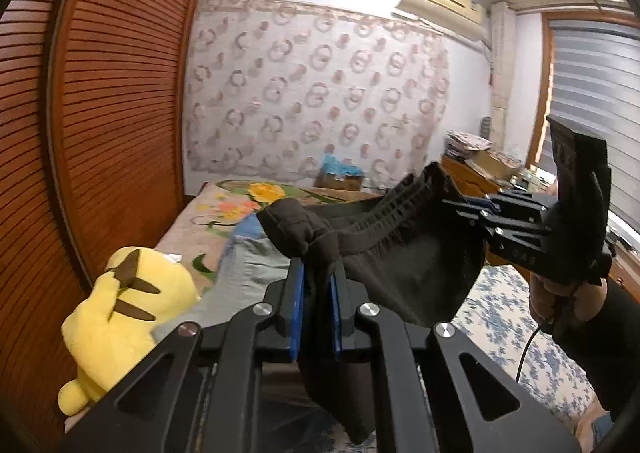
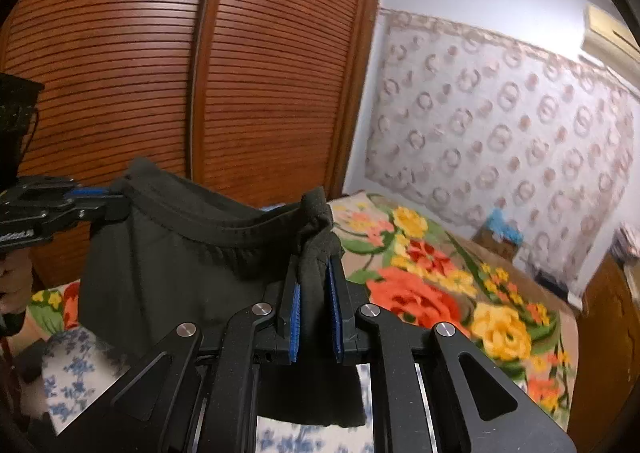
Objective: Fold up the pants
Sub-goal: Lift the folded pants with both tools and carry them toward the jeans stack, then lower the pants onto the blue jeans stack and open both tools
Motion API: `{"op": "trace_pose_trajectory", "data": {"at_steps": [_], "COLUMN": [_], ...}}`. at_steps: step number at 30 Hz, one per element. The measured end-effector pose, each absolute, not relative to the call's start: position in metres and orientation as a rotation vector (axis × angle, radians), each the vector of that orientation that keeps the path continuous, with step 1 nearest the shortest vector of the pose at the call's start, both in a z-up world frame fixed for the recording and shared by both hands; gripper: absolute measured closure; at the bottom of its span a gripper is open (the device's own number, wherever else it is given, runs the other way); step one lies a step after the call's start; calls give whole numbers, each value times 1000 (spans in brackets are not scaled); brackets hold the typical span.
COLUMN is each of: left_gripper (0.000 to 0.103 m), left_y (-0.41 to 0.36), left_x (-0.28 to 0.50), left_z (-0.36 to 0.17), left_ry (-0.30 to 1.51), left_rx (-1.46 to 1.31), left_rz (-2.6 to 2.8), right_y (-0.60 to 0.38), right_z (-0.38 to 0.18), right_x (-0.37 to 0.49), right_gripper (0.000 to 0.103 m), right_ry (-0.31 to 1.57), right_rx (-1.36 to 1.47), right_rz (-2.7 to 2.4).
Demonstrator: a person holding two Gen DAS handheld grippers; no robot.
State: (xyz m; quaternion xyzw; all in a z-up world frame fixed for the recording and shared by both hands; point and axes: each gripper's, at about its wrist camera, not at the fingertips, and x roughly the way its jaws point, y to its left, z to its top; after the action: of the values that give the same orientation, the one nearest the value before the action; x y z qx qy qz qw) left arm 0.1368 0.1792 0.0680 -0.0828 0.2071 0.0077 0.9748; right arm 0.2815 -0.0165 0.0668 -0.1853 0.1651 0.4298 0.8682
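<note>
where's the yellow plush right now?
Left wrist view, lower left: the yellow plush lies on the bed beside the wooden wardrobe, left of the left gripper holding the pants.

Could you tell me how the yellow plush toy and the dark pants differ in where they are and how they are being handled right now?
The yellow plush toy lies on the bed, untouched; the dark pants hang in the air above it.
No gripper is on the toy, whereas the left gripper and right gripper each pinch the pants at the elastic waistband.
The toy is bright yellow with brown markings; the pants are plain and dark.
Both are soft fabric items.
</note>
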Motion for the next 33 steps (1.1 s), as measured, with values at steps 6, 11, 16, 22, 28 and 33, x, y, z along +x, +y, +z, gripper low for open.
{"op": "trace_pose_trajectory", "data": {"at_steps": [6,11,16,22,28,33], "left_gripper": [94,94,94,92,91,90], "left_y": [197,206,209,212,211,211], "left_x": [134,126,129,129,128,129], "left_z": [51,44,36,17,8,3], "left_ry": [424,407,423,479,492,513], "left_rx": [-186,-220,-191,-217,-217,-209], "left_rz": [55,81,146,171,188,206], "right_y": [28,63,97,116,100,82], "right_z": [61,51,46,35,24,12], "right_x": [301,310,316,323,329,336], "right_gripper": [94,94,93,66,65,65], "right_ry": [311,302,301,359,436,476], "right_rx": [-442,-480,-504,-502,-447,-427], "right_rz": [923,946,972,969,1004,986]}}
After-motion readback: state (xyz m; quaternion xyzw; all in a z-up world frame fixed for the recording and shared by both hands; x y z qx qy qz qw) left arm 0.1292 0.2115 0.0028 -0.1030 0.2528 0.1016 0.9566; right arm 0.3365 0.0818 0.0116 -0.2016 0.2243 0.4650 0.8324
